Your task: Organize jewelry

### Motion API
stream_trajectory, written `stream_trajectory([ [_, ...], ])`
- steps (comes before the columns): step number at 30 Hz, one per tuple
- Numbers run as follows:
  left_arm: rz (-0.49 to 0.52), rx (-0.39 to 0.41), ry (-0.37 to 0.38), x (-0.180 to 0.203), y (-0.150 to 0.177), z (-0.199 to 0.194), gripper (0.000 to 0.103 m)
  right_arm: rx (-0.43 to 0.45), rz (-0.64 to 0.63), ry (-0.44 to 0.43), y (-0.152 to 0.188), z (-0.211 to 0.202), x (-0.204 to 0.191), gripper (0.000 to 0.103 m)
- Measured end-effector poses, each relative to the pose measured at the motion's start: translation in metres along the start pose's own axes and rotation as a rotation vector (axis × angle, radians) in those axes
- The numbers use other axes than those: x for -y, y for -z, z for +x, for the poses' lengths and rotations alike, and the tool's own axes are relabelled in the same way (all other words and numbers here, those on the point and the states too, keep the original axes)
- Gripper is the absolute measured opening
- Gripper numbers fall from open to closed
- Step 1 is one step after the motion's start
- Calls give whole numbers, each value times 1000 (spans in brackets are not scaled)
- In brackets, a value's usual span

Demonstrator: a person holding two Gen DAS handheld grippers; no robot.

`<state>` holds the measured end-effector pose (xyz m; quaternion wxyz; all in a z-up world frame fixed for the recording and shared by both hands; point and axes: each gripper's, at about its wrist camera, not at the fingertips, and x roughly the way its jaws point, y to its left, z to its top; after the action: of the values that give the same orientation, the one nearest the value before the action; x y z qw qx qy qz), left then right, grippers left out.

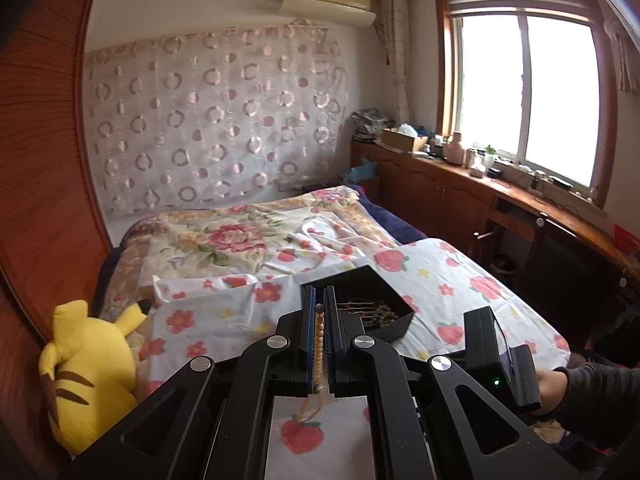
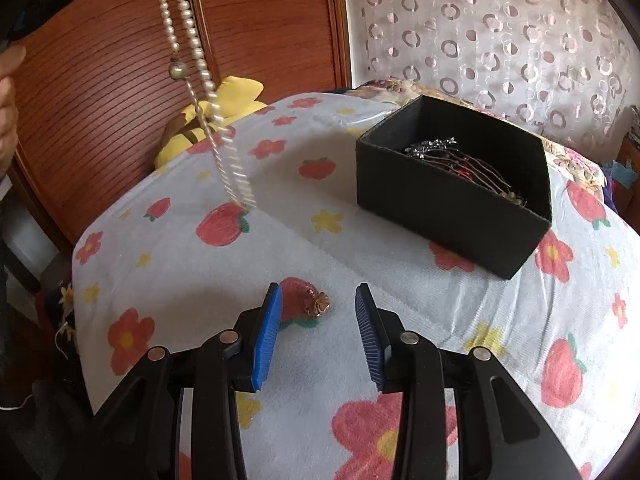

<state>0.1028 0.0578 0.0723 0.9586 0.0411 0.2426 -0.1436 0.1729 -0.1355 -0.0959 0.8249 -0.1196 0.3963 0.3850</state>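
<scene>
Ribbed blue tongs (image 1: 319, 304) clamped on round, glossy pearl strand (image 1: 320, 344).

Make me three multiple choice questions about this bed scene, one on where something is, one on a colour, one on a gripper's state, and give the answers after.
1. Where does the small gold clover charm lie?
A. inside the box
B. on the sheet between the right gripper's fingers
C. on the plush toy

2. What colour is the open box on the bed sheet?
A. black
B. white
C. red

3. How is the left gripper?
A. wide open and empty
B. shut on the pearl necklace
C. shut on the box

Answers: 1 B, the charm rests on a strawberry print in front of the open right gripper. 2 A, its walls are black. 3 B, beads run between its closed fingers and the strand hangs down.
</scene>
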Motion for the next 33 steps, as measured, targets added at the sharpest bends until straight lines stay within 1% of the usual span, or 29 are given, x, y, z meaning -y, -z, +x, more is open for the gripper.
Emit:
stream_trajectory([
  [1, -1, 0, -4, -1, 1, 0, 3, -17, -7, 12, -1, 4, -1, 41],
  [2, -2, -1, -8, -3, 0, 0, 3, -34, -25, 19, -2, 8, -3, 43],
  [4, -1, 0, -15, -3, 0, 2, 3, -43, -49, 15, -4, 11, -8, 43],
  [5, -1, 0, -15, -3, 0, 3, 3, -47, -71, 34, -4, 12, -11, 38],
  [6, -2, -1, -14, -4, 0, 3, 3, -48, -87, 48, -4, 12, -14, 19],
  [7, -2, -1, -17, -4, 0, 3, 3, -49, -101, 36, -3, 12, -15, 17],
  [8, -3, -2, -19, -4, 0, 4, 3, -51, -105, 32, -3, 11, -16, 17],
  [10, -9, -7, -19, -5, -2, 9, 3, -49, -116, 57, -1, 7, -13, 16],
  [12, -13, -7, -18, -4, -8, 16, 3, -30, -103, 55, -2, 0, -7, 16],
  [16, -19, 10, -5, -1, -25, 26, 3, 41, -60, 73, -13, -22, 11, 17],
  [20, -21, 30, 4, 5, -49, 38, 3, 125, -25, 114, -35, -49, 35, 17],
  [22, -19, 36, 6, 10, -61, 44, 3, 150, -3, 122, -45, -56, 47, 17],
  [24, -19, 43, 13, 14, -75, 52, 3, 157, 23, 129, -56, -57, 63, 17],
  [27, -11, 39, 14, 22, -92, 65, 3, 147, 46, 157, -69, -48, 82, 17],
  [30, -5, 33, 17, 30, -104, 78, 3, 127, 88, 166, -71, -34, 99, 18],
  [31, -3, 32, 16, 32, -106, 81, 3, 124, 102, 166, -71, -31, 102, 19],
  [33, -6, 24, 16, 36, -108, 90, 3, 124, 138, 143, -70, -25, 111, 34],
])
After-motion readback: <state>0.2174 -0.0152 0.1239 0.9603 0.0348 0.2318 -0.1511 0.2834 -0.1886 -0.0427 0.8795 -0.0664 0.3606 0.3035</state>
